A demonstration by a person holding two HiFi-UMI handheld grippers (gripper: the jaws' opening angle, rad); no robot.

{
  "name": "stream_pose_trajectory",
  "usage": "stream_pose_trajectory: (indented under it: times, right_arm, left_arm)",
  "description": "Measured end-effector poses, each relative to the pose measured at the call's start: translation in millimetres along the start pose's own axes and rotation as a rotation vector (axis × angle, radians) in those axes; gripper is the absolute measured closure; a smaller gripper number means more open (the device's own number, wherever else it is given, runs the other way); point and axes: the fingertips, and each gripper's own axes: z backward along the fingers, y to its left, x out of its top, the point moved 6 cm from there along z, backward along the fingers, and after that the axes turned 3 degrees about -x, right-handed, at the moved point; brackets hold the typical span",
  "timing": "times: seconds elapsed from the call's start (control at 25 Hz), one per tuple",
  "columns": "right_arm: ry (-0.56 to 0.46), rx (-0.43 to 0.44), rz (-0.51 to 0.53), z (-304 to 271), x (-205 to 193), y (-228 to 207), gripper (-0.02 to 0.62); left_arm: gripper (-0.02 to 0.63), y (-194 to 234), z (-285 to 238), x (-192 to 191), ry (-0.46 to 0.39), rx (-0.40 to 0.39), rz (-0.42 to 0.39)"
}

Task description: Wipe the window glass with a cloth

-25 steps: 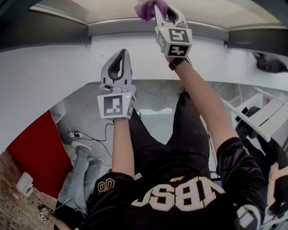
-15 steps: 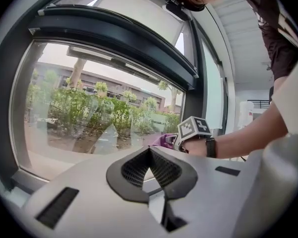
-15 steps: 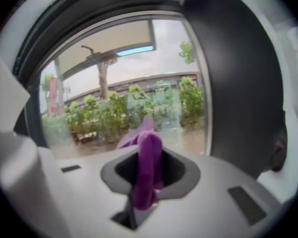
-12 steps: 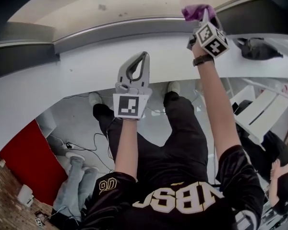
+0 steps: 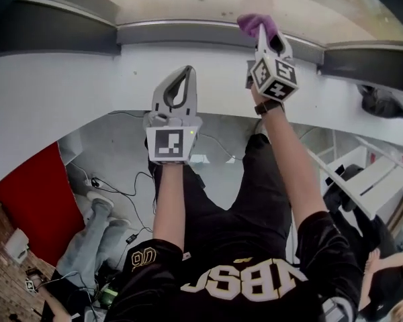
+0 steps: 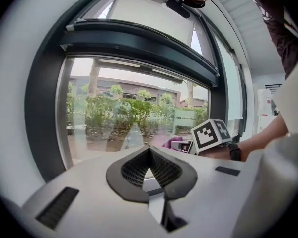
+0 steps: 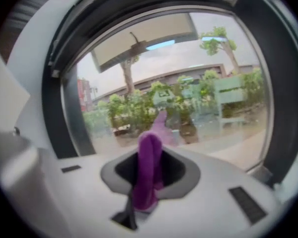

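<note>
As its own view shows, left gripper [image 6: 150, 151] is closed; right gripper [image 7: 150, 155] clamps cloth [image 7: 147, 182].

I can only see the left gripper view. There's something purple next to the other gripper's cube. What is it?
Observer: It's a purple fabric cloth, pinched between the jaws of the right gripper. The right gripper view shows it.
Operator: Is it touching the window?
Observer: It seems so. In that view the cloth's tip meets its own reflection on the window glass.
Operator: Where's my gripper, then?
Observer: The head view shows the left gripper held lower, in front of the white wall under the window.
</note>
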Motion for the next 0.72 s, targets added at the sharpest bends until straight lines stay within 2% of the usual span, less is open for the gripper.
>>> stream_pose_trajectory:
  times: [0.12, 0.28, 0.36, 0.44, 0.56, 0.72]
  right_arm:
    - [0.000, 0.192, 0.053, -31, -16, 117, 0.512]
    - [0.031, 0.433, 0.075, -71, -41, 260, 0.512]
    - [0.050, 0.500, 0.078, -88, -55, 314, 0.512]
    - [0.071, 0.531, 0.085, -105, -68, 355, 0.512]
    - [0.089, 0.509, 0.079, -124, -74, 375, 0.512]
    - [0.071, 0.444, 0.090, -118, -57, 323, 0.512]
  left_arm:
    - [0.588, 60, 38, 8, -0.011, 0.068, -0.017]
    - [0.588, 128, 86, 3, 0.000, 0.158, -0.037]
    - [0.588, 149, 106, -2, 0.010, 0.192, -0.031]
    - [0.588, 164, 122, -6, 0.031, 0.210, -0.027]
    - [0.588, 171, 137, -10, 0.051, 0.216, -0.038]
    - [0.588, 153, 134, -16, 0.061, 0.201, -0.028]
